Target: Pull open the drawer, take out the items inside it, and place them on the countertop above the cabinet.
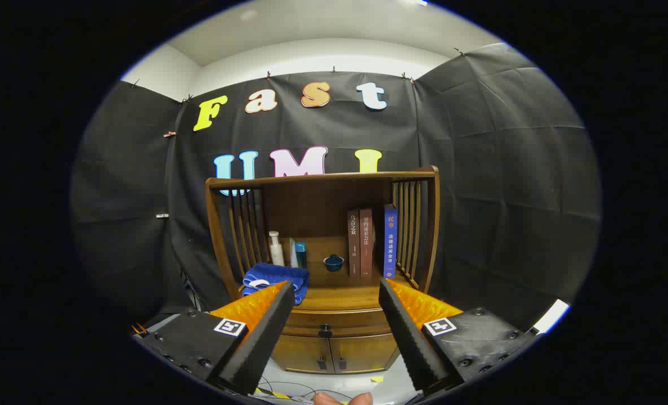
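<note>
**Gripper apart, cabinet ahead, drawer closed**

You are facing the wooden cabinet (323, 247), which stands against the booth's black wall. Its lower corners are cut off from your view by the two fingers. The gripper (334, 289) has its fingers spread wide, holding nothing, and well short of the cabinet.

The drawer (334, 323) sits between the fingers, below the countertop (339, 289) and above two small doors. It is shut, so you cannot see its contents. Its dark knob (325, 331) is at the centre.

On the countertop, under the slatted hutch:
- a folded blue towel (275, 281), partly hidden by the left finger;
- three upright books (370, 242) at the right;
- a pale bottle (276, 249) and a teal box (299, 254) at the back left;
- a small dark blue lidded bowl (333, 262) at the centre.

A fingertip (342, 399) shows below the gripper, mostly cut off.
</note>
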Demonstrator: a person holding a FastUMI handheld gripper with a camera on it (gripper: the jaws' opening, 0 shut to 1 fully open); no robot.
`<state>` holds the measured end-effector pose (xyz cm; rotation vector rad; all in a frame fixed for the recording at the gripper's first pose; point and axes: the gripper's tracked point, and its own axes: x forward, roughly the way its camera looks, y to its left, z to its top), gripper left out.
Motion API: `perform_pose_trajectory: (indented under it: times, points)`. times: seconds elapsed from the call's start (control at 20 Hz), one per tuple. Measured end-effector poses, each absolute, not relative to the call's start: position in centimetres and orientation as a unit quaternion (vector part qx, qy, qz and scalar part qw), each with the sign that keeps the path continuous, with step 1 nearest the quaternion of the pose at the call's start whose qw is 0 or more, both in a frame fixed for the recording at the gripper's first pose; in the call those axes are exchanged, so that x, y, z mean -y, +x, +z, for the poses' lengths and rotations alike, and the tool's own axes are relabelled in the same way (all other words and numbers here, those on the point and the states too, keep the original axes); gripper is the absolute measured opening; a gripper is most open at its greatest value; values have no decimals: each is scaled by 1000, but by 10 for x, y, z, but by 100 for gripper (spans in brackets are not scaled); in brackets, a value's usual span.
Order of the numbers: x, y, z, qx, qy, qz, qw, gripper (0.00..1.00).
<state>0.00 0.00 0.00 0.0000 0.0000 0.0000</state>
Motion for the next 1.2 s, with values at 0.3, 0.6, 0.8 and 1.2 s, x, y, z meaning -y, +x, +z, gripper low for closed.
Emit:
perform_pose_trajectory:
  times: [0.3, 0.6, 0.8, 1.2]
  points:
    - [2, 5, -1, 0, 1, -2, 1000, 99]
    - [2, 6, 1, 1, -5, -1, 1000, 99]
    - [3, 4, 2, 5, -8, -3, 1000, 99]
    - [1, 10, -20, 23, -12, -8, 1000, 99]
